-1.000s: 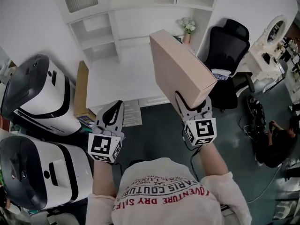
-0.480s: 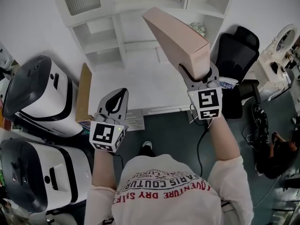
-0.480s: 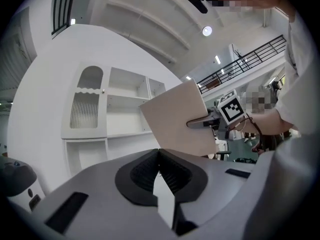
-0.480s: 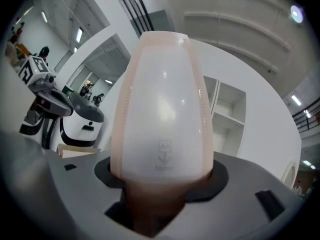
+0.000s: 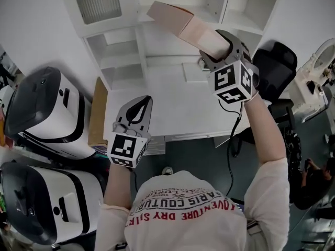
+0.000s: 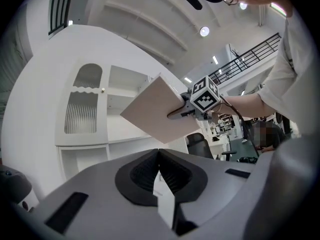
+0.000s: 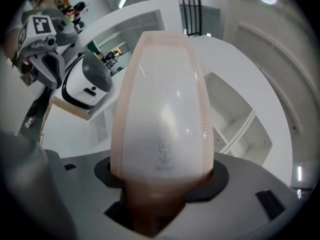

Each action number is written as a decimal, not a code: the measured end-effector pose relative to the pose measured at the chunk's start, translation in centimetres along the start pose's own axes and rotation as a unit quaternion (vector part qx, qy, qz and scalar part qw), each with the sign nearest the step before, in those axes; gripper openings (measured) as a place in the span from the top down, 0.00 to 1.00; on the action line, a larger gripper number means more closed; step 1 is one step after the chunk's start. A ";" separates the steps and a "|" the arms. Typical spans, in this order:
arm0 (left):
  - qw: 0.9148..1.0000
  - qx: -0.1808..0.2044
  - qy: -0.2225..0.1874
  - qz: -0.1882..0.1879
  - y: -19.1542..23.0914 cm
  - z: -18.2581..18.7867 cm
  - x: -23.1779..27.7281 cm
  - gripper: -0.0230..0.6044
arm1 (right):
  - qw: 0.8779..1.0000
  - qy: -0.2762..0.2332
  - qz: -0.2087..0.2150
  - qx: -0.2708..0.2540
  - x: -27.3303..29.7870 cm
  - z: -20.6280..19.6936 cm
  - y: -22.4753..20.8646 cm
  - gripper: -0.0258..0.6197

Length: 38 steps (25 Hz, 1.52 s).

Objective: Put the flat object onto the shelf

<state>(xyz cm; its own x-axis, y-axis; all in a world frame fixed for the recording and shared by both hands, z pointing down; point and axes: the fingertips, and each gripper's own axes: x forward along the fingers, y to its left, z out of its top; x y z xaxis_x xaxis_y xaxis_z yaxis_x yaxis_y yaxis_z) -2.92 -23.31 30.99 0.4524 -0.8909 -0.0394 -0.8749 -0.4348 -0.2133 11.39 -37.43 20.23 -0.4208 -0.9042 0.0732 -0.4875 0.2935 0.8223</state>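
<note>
1. While lifted high, clamped tight at its near end by the right gripper (image 5: 220, 45): the flat object (image 5: 180, 22), a thin pale pink box.
2. Seen from the right gripper view sitting right between both jaws, pads pressing on its two wide sides, no gap showing.
3. Tilted, with the far end pointing at the top part of the white shelf (image 5: 120, 51). Up in the air just in front of it; touching a board there or not, hard to tell.
4. Left gripper (image 5: 141, 102) lower down, over the white desk (image 5: 178, 109), well apart from the box.
5. Jaws squeezed together there, tip to tip, with nothing at all between them.
6. Along the left edge of the desk, a thin brown board (image 5: 98, 111).
7. Farther left, a big white and black machine (image 5: 42, 109), and a second one like it (image 5: 47, 203) nearer the person.
8. On the right side of the desk, a black chair (image 5: 275, 67) with a high back.
9. At the bottom of the head view, a white shirt (image 5: 188, 213) with print on it, and two bare arms (image 5: 261, 135) reaching up to the grippers.
</note>
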 end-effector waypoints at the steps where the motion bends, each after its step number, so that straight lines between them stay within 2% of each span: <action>1: 1.000 0.001 -0.001 0.002 0.5 0.0 0.2 0.94 | 1.000 0.004 0.000 -0.026 0.9 0.6 -0.4 0.48; 5: 1.000 0.005 -0.012 0.004 2.1 0.4 0.8 0.94 | 0.993 0.027 -0.007 -0.117 4.3 2.3 -1.6 0.48; 10: 1.000 0.012 -0.024 0.009 4.7 0.5 1.8 0.94 | 0.977 0.075 -0.005 -0.200 9.5 2.6 -2.4 0.48; 13: 1.000 0.010 -0.024 0.016 6.3 -0.1 2.3 0.94 | 0.967 0.096 0.007 -0.237 12.6 2.2 -1.8 0.47; 18: 1.000 0.010 -0.019 0.019 8.2 -1.0 3.5 0.94 | 0.956 0.114 0.026 -0.269 16.1 1.8 -0.6 0.47; 23: 0.999 -0.007 -0.014 0.031 9.8 -2.1 4.8 0.94 | 0.952 0.112 0.027 -0.285 18.7 1.3 0.4 0.47; 30: 0.999 -0.001 -0.005 0.035 10.5 -2.7 7.6 0.94 | 0.958 0.104 0.045 -0.263 21.6 1.4 0.5 0.43; 38: 0.998 -0.005 0.001 0.057 12.0 -3.3 10.2 0.94 | 0.959 0.094 0.072 -0.257 25.4 0.6 1.3 0.42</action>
<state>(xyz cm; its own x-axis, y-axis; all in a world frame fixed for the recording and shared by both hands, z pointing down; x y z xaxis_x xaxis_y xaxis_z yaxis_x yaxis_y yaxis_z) -9.40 -38.09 31.22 0.3489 -0.9351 -0.0616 -0.9225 -0.3312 -0.1982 -0.42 -59.85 22.82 -0.2869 -0.9201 0.2667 0.0263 0.2707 0.9623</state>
